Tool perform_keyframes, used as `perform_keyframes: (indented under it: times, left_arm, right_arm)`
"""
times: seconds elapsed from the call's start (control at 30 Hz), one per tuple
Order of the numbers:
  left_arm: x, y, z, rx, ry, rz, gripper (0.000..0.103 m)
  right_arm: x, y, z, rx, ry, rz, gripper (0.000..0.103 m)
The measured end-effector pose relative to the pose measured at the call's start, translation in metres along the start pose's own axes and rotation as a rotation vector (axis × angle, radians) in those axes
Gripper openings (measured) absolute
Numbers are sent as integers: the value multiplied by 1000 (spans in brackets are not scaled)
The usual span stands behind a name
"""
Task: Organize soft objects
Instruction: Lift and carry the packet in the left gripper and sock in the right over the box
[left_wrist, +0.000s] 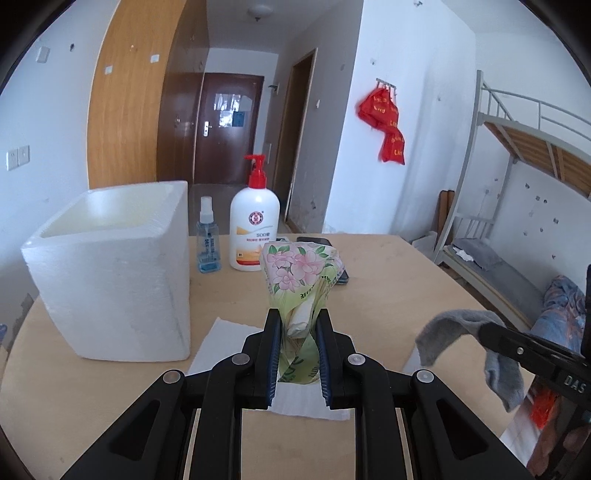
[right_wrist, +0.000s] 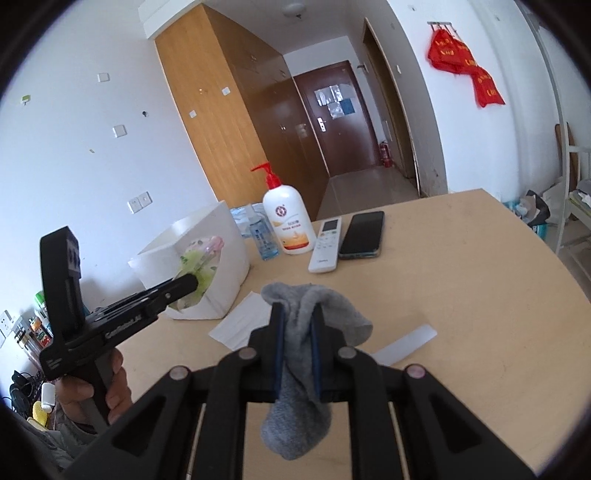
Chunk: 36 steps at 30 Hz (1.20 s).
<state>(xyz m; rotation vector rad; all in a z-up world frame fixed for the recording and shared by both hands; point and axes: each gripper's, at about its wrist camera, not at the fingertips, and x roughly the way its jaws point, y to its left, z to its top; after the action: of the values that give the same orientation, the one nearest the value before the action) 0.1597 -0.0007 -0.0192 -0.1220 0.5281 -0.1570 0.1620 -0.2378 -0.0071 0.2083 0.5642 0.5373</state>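
A: Left wrist view first. What has the left gripper got?

B: Its jaws are pinched on a flowered tissue pack, held up off the table. The white box stands far left, and from here it looks empty. On the right, the right gripper carries a grey sock.

A: And the right wrist view?

B: The right gripper is nearly closed, clamped on the sock, which droops below the fingers. The left gripper holds the pack in front of the box.

A: Progress?

B: Early, I'd say. Both soft things are lifted but neither is in the box yet. Paper sheets lie near; the bottles, remote and phone sit far.
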Motion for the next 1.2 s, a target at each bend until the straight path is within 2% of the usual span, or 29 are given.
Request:
perform_keyframes:
  times: [0.5,1.2]
  left_arm:
    - [-52,-2,-5,34,-63,12,19]
    - [-133,6,-28,20,-149,107,19]
  right_arm:
    - [-23,26,-3,-66,-49,30,16]
    - [-56,78,-19,-160,-111,122,16]
